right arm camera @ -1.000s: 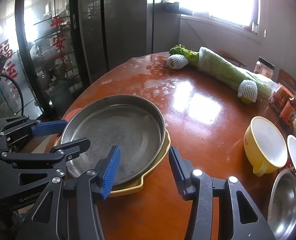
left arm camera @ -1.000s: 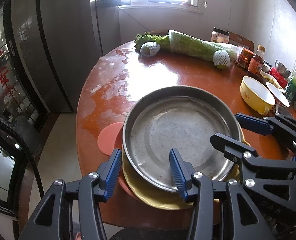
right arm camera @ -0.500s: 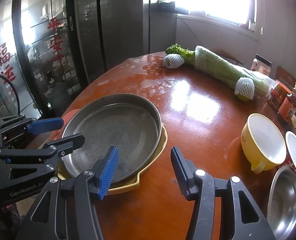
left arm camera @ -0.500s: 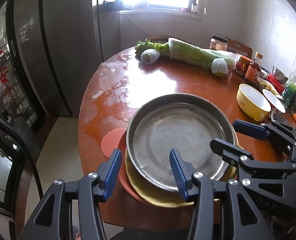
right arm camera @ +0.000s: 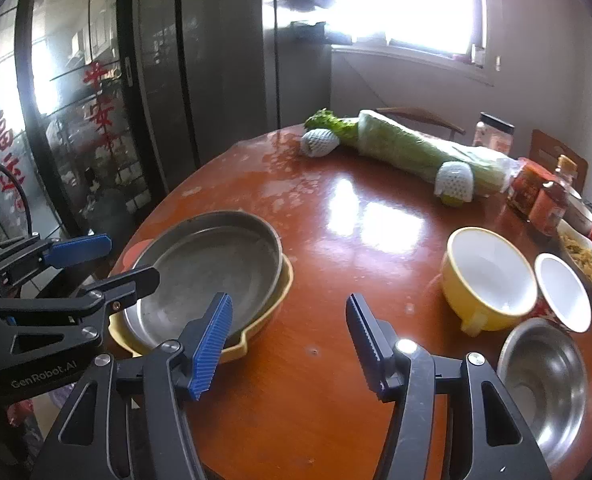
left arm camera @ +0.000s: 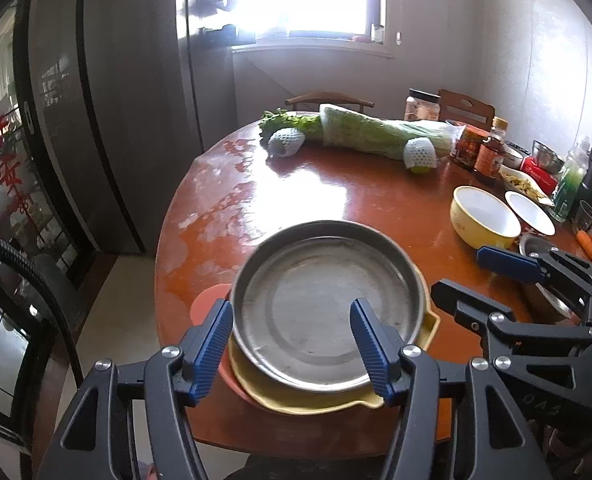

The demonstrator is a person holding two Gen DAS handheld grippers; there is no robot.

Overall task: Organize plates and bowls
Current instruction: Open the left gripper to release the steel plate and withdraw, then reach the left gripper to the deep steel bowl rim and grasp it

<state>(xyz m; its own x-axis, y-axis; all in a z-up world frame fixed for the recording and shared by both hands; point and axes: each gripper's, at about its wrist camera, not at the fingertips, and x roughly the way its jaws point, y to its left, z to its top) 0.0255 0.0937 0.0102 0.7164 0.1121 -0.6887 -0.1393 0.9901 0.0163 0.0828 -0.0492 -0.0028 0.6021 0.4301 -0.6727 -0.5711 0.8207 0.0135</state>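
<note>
Your left gripper (left arm camera: pixel 291 346) stands partly open above the near rim of the plate stack, its ribbed blue pads (left arm camera: pixel 209 350) pressing on nothing; its jaws have just been opening. Your right gripper (right arm camera: pixel 289 344) is likewise partly open over bare wood, nothing between its pads, and its jaws too have just been opening.

Just beyond the left gripper sits the stack: a round, shallow, dull grey metal pan (left arm camera: pixel 328 306) nested in a glossy yellow ceramic plate with a pouring lip (left arm camera: pixel 308 400), itself on a salmon-pink plate (left arm camera: pixel 207 300) whose edge shows at the left. The stack rests at the near edge of the round, lacquered red-brown wooden bench (left arm camera: pixel 376 200).

Well apart, toward the right, stand the loose bowls: a yellow ceramic bowl with a white interior and a small handle (right arm camera: pixel 490 280), a smaller white-lined bowl (right arm camera: pixel 562 292) touching it, and a polished steel bowl (right arm camera: pixel 544 384) nearest your right gripper. Plastic-wrapped greens (right arm camera: pixel 420 152) lie across the far side.

The plates appear stacked and released; the bowls read as the step in hand. Your next move likely calls for swinging the right gripper to a bowl rim. Expect the steel to be slick and thin-walled; the ceramic is heavier, with a thicker lip.
</note>
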